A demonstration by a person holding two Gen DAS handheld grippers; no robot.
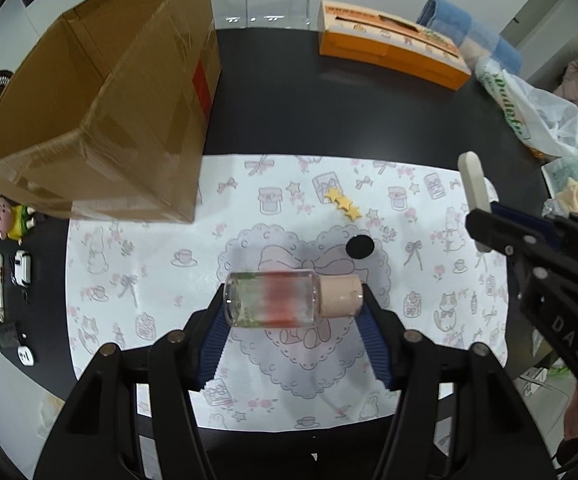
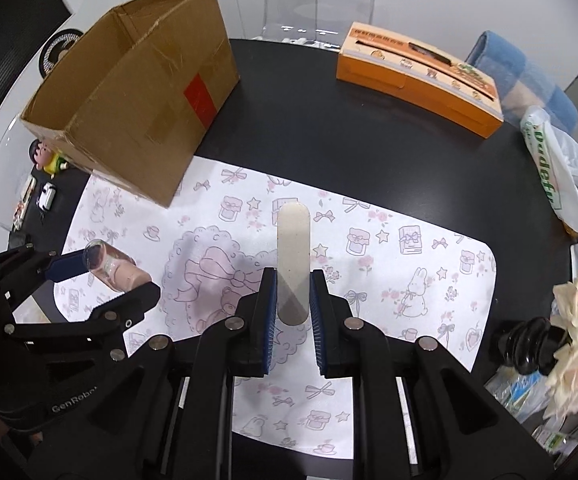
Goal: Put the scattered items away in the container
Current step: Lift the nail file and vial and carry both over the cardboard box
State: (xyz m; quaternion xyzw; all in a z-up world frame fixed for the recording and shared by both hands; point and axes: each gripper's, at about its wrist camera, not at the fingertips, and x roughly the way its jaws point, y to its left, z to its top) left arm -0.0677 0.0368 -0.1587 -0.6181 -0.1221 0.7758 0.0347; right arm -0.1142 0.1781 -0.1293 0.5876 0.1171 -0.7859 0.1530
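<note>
While clamped end to end across the lower middle of the left view, small clear bottle with pale cap, held off the printed mat by the left claw: bottom against one blue pad, cap against the other. Probably light, hard and slick at the walls, likely breakable if dropped; better taken across the body than by the ends, since an endwise grip may let it pivot or squirt out. Clenched likewise, right claw on a flat grey nail file, gripped near its lower end, blade reaching up toward the middle of the right view. Thin, stiff, nearly weightless by the look; held low on a long blade, apt to swing.

Open cardboard box at upper left of both views, on the black tabletop, one corner over the mat.

Counted: one bottle, one file, both in hand; one gold star clip and one small black disc loose on the mat; one box.
</note>
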